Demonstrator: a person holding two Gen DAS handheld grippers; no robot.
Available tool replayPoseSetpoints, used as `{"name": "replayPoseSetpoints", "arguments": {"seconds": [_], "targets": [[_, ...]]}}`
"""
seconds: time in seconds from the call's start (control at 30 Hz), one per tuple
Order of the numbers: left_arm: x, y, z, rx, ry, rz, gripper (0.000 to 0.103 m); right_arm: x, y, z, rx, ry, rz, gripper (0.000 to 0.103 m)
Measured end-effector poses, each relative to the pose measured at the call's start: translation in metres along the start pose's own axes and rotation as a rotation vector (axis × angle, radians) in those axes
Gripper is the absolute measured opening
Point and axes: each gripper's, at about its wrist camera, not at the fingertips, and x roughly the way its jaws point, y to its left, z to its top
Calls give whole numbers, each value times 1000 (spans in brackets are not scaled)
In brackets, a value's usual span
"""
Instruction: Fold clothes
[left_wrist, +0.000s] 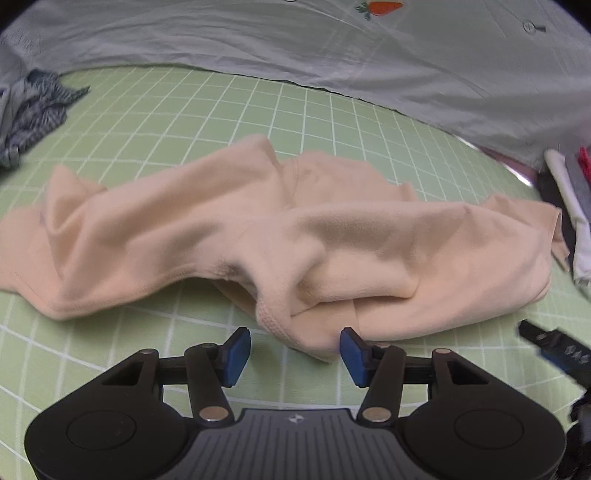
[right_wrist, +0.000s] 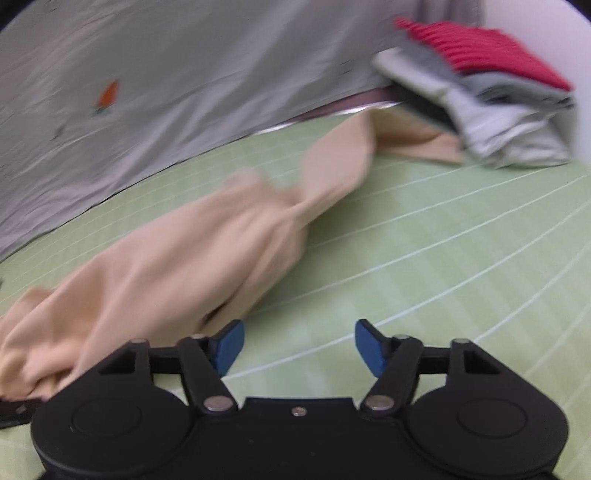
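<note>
Pre-grasp on crumpled peach garment (left_wrist: 280, 236), hem at 12 o'clock. Left tongs (left_wrist: 294, 355) wide, right tongs (right_wrist: 298, 348) wide, empty. Next: pinch hem, spread flat.

A green grid mat (left_wrist: 280, 110) lies under my grippers. Just ahead of them a crumpled beige garment (left_wrist: 258, 236) rests on it. Farther ahead lies a grey sheet (left_wrist: 332, 55), and clothes are stacked (right_wrist: 498, 96) ahead-right.

No readable text, labels or numbers anywhere.
</note>
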Motion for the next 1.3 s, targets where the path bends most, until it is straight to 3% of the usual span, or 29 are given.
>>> {"name": "replayPoseSetpoints", "arguments": {"seconds": [0.03,0.23,0.3,0.4,0.43,0.6,0.67,0.73,0.83,0.9,1.0,1.07,1.17,1.3], "targets": [[1,1,0,-12,1,-11,55,2,6,3,-5,10,25,51],[6,5,11,-41,-17,-55,52,20,23,28,45,42,113,51],[11,8,18,-48,-9,-70,36,26,30,34,43,67,117,48],[11,15,27,-60,0,-94,18,33,35,40,36,102,139,7],[10,17,30,-63,2,-105,17,32,36,42,26,105,149,5],[-57,23,53,80,-88,-152,13,-31,47,78,-125,38,280,3],[-88,30,72,99,-134,-198,13,-60,52,102,-199,-8,337,3],[-80,35,93,53,-148,-208,14,-76,56,128,-212,-41,382,3],[-68,42,125,-15,-169,-224,16,-64,64,160,-170,-56,401,3],[-59,48,146,-61,-181,-233,19,-30,68,166,-140,-37,350,4],[-22,42,153,-69,-125,-152,25,24,76,156,-108,55,236,19],[-10,38,149,-20,-115,-116,32,44,80,140,-80,99,196,21],[-11,45,134,6,-127,-87,52,49,81,114,-42,88,221,33],[-17,53,115,11,-145,-47,62,46,89,90,-64,70,184,37]]}}
